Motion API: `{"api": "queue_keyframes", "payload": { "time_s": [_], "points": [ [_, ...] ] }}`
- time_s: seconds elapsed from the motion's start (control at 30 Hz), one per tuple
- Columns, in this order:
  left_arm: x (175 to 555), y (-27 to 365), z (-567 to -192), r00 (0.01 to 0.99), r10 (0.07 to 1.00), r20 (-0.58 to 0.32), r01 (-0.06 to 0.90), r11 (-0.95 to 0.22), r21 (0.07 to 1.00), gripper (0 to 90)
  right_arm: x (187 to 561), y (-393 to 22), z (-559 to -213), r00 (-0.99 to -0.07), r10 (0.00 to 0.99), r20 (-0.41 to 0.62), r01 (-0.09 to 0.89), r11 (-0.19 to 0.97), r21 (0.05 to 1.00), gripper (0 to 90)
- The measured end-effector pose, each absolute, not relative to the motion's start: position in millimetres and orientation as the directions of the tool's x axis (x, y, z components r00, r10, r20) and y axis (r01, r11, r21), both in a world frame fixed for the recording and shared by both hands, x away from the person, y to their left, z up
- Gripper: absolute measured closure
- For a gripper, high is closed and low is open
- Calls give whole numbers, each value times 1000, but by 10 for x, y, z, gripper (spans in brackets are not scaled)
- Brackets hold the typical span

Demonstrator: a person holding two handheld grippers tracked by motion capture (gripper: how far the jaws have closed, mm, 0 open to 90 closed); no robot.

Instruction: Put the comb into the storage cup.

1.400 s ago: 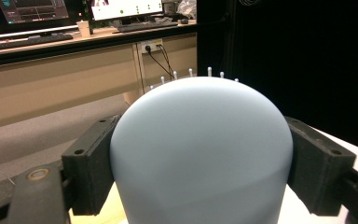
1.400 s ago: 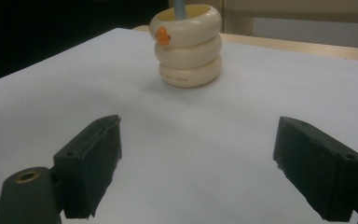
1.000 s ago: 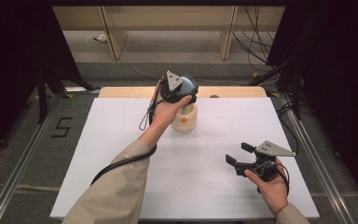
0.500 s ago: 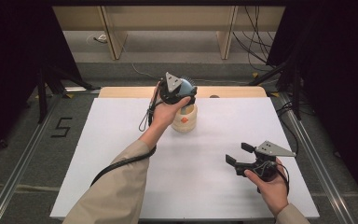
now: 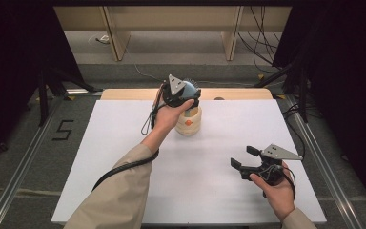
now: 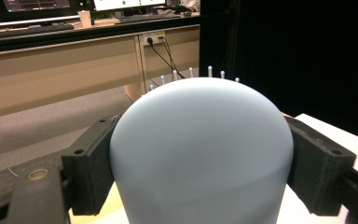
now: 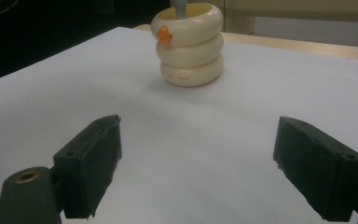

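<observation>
- My left gripper (image 5: pixel 187 95) is at the far side of the white table (image 5: pixel 124 143). It squeezes a pale blue brush (image 6: pixel 200 149) with little white pins on its back.
- Both black pads press on the sides of the brush, so it is held tight.
- The brush is right over a cream holder (image 5: pixel 189 121) that looks like three stacked rings. The thin end of the brush dips into the top of the holder.
- The holder has a small orange mark (image 7: pixel 164 33) on its side. It stands up straight near the far edge of the table.
- My right gripper (image 5: pixel 246 157) is near me, well away from the holder. Its jaws are wide apart with nothing in them.
</observation>
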State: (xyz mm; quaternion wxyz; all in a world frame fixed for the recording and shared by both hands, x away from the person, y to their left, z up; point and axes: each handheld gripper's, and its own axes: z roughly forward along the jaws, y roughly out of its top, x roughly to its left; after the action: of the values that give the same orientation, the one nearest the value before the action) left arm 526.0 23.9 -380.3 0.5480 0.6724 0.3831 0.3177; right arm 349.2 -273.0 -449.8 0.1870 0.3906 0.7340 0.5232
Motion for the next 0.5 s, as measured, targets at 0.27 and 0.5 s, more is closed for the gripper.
{"api": "queue_keyframes", "payload": {
  "time_s": [0.27, 0.5],
  "points": [
    [5182, 301, -3804, 511, 859, 5, 171, -107, 979, 191, 3492, -2723, -4501, -622, 770, 138, 384, 147, 912, 161],
    [5102, 375, -3811, 521, 854, 0, 172, -104, 980, 190, 3493, -2716, -4505, -622, 771, 137, 387, 150, 910, 161]
  ]
}}
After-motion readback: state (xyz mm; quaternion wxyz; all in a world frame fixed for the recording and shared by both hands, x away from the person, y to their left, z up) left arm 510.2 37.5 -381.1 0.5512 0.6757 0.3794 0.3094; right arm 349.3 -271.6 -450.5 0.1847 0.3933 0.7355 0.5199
